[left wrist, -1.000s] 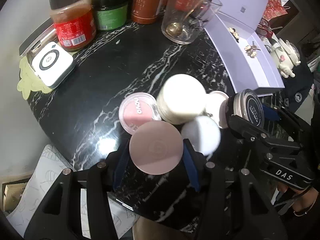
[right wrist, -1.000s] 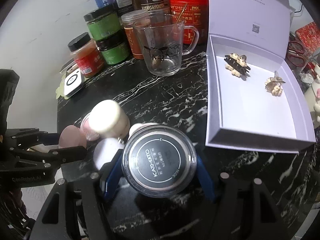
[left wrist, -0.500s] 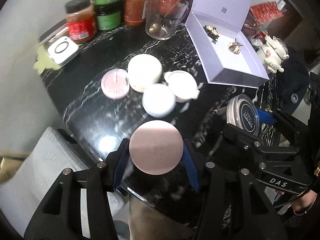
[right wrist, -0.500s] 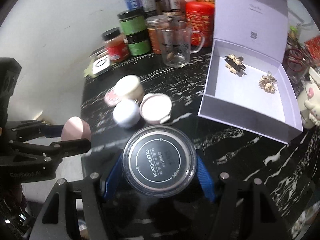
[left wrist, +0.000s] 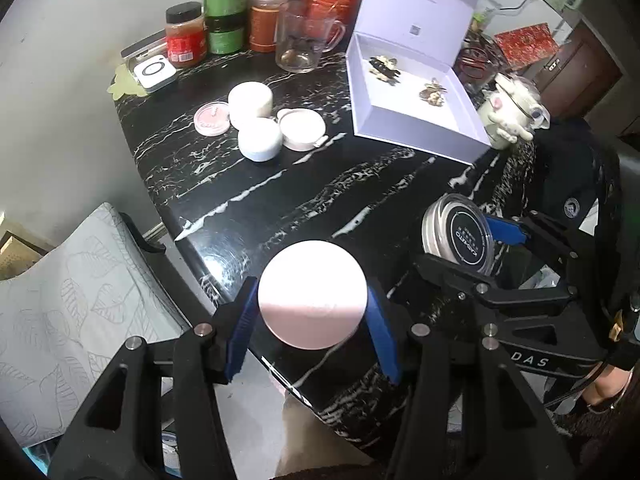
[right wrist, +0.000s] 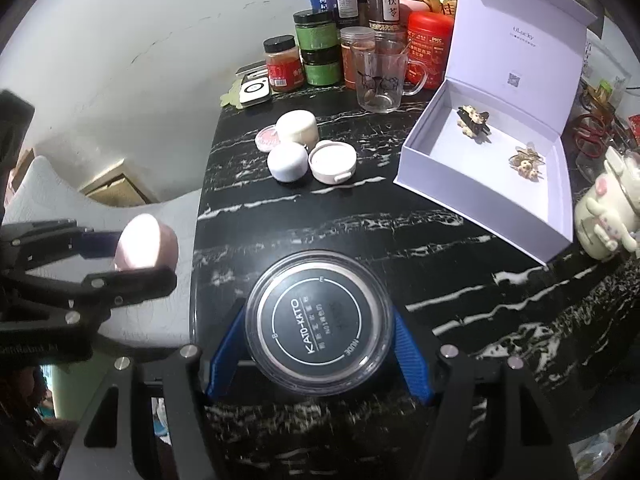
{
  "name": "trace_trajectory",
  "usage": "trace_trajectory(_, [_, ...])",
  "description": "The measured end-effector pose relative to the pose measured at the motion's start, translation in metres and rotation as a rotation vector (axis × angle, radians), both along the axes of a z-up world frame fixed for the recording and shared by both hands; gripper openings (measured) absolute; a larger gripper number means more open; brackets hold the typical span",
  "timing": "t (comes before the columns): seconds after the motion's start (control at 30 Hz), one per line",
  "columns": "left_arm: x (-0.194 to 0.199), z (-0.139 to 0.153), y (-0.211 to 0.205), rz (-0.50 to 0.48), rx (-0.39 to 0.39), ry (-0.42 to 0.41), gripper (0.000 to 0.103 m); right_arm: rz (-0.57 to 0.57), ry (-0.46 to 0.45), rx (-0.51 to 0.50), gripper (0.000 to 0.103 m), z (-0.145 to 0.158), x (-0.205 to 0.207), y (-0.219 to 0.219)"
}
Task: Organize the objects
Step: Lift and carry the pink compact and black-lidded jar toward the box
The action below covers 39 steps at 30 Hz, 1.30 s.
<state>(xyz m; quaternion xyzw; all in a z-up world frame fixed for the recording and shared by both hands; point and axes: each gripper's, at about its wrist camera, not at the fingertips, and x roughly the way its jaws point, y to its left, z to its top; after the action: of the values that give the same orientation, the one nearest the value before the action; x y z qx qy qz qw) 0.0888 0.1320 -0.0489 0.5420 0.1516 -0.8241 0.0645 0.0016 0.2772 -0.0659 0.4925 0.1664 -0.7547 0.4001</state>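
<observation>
My left gripper (left wrist: 312, 320) is shut on a round pale pink jar (left wrist: 312, 294), held above the near edge of the black marble table (left wrist: 280, 196). My right gripper (right wrist: 318, 342) is shut on a black-lidded powder jar (right wrist: 318, 322) marked KATO-KATO, also raised over the near part of the table. Each gripper shows in the other's view, with the pink jar (right wrist: 146, 242) at the left and the powder jar (left wrist: 460, 238) at the right. Far back on the table stand a cream jar (right wrist: 297, 128), a white jar (right wrist: 287, 162), a pink compact (right wrist: 267, 139) and a pale round case (right wrist: 333, 161).
An open lilac gift box (right wrist: 492, 168) with two hair clips lies at the right. Behind it all are a glass mug (right wrist: 380, 80), several food jars (right wrist: 320, 52) and a white camera-shaped gadget (right wrist: 256, 90). A plush figure (right wrist: 608, 216) sits far right, a cushioned chair (left wrist: 60, 312) at the left.
Both grippers have pulled back and risen from the cluster of cosmetics, each carrying its jar. The table items now look smaller and farther away, and more of the lilac box shows.
</observation>
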Motion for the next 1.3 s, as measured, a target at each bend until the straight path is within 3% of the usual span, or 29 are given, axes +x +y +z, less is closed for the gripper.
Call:
trace_trajectory(0.3, [0.001,0.01,0.012,-0.002,-0.015,0.008,0.051,0.035,0.004,-0.01,0.07,0.009,-0.006,0.009])
trace_trajectory(0.5, [-0.012,0.008,0.018,0.044,-0.028,-0.008,0.051,0.127,0.003,-0.013,0.07,0.005,-0.034,0.007])
trace_trajectory(0.67, [-0.036,0.01,0.026,0.128,-0.057,-0.011,0.051,0.266,0.018,-0.01,0.07,0.004,-0.068,0.006])
trace_trajectory(0.9, [-0.076,-0.007,0.044,0.276,0.005,-0.054,0.051,0.384,0.014,-0.006,0.07,-0.002,-0.113,0.014])
trace_trajectory(1.3, [-0.154,-0.008,0.068,0.298,-0.032,-0.066,0.051,0.405,0.033,-0.008,0.07,-0.001,-0.19,0.029])
